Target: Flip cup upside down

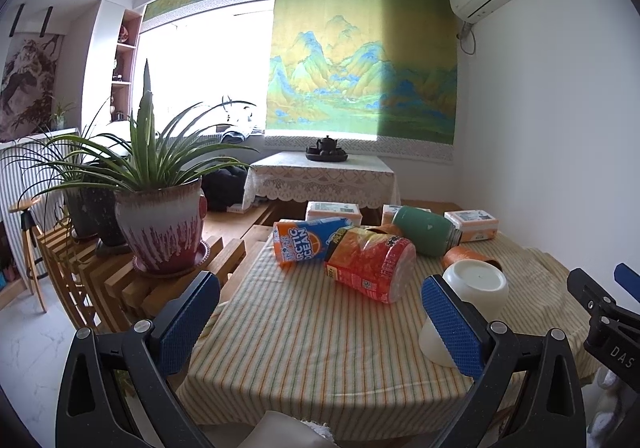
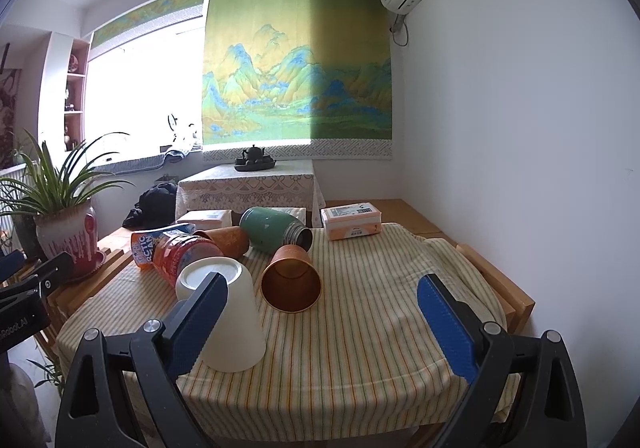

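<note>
Both grippers hovering spread, gripping nothing. White cup (image 2: 232, 312) standing mouth-down on striped cloth (image 2: 360, 328), base up, axis near vertical. Right gripper (image 2: 322, 322) nearer: cup sitting just behind its left finger (image 2: 200, 324), off-centre leftward. Left gripper (image 1: 320, 324) seeing same cup (image 1: 468, 304) behind its right finger. Copper cup (image 2: 291, 280) lying on side just beyond, mouth facing camera; judging flip likely done.

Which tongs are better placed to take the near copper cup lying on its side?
Right: the copper cup lies ahead of the open right tongs; for the left tongs, the white cup blocks it.
</note>
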